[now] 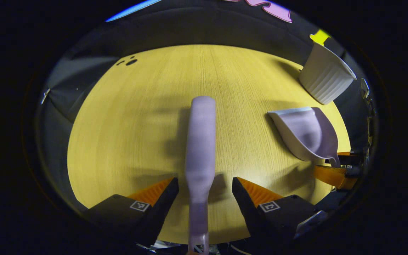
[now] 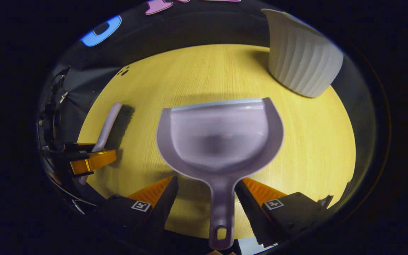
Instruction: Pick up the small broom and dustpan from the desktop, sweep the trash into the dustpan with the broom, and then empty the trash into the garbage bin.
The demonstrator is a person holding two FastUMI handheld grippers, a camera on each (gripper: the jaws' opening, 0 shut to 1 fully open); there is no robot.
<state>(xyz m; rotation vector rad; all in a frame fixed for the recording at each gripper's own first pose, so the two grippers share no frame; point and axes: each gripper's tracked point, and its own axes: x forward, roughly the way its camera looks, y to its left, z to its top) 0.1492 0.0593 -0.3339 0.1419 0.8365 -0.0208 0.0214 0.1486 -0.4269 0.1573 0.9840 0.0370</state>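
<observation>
Left tool (image 1: 205, 184) stands spread around the lilac plastic broom (image 1: 200, 148) handle; right tool (image 2: 205, 184) spread around the lilac plastic dustpan (image 2: 220, 138) handle, on yellow wooden desk (image 2: 313, 141)

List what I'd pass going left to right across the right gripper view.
Left gripper on the broom → dustpan, its handle between the right gripper's open jaws → ribbed white garbage bin at the table's far right.
</observation>
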